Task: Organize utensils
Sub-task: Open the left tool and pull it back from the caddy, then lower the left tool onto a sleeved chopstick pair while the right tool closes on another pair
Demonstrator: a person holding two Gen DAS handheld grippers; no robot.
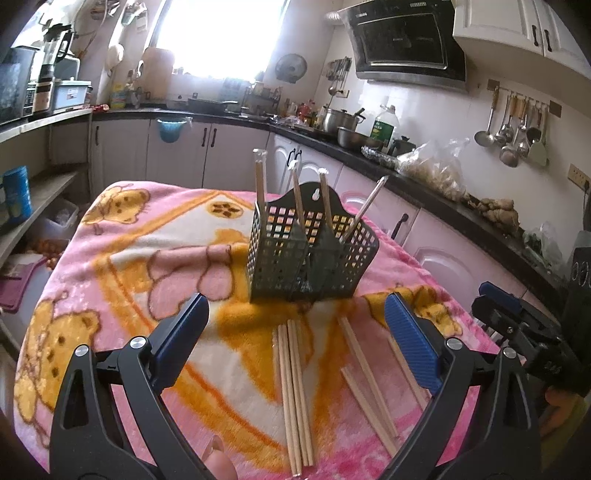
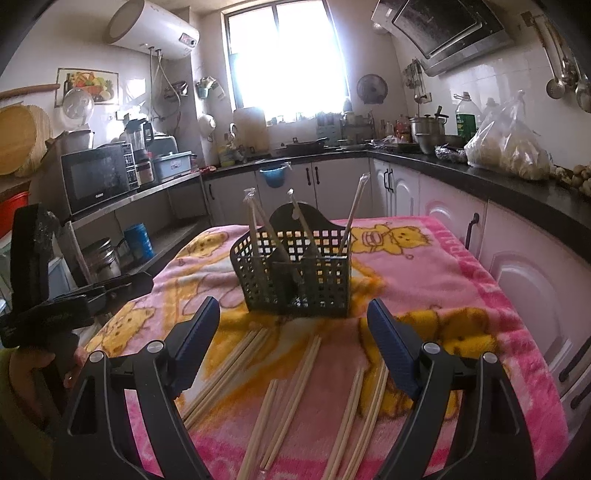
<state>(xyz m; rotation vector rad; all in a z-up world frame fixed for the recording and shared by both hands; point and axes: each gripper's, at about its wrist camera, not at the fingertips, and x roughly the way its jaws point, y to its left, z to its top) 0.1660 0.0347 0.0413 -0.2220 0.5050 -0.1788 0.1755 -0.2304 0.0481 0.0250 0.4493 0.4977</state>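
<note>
Nearest the left wrist camera, the left gripper (image 1: 297,343) is seen with its blue pads spread wide and nothing held between them. The right gripper (image 2: 295,345) is likewise shown wide open and empty in its own view.

Beneath and just beyond the fingers, loose chopsticks (image 1: 295,398) are laid flat on a pink blanket (image 1: 122,258) printed with yellow bears. In the left view one tight bundle and a few splayed sticks are made out; in the right view several separate groups are spread across the cloth.

Further back, a dark perforated utensil basket (image 1: 314,254) is stood upright on the blanket, with four wrapped chopsticks (image 2: 354,214) leaning out of its compartments.

A microwave (image 2: 98,181) and a wall-mounted water heater (image 2: 153,29) are shown only by the right camera; hanging ladles (image 1: 511,133) are clearest in the left view.
</note>
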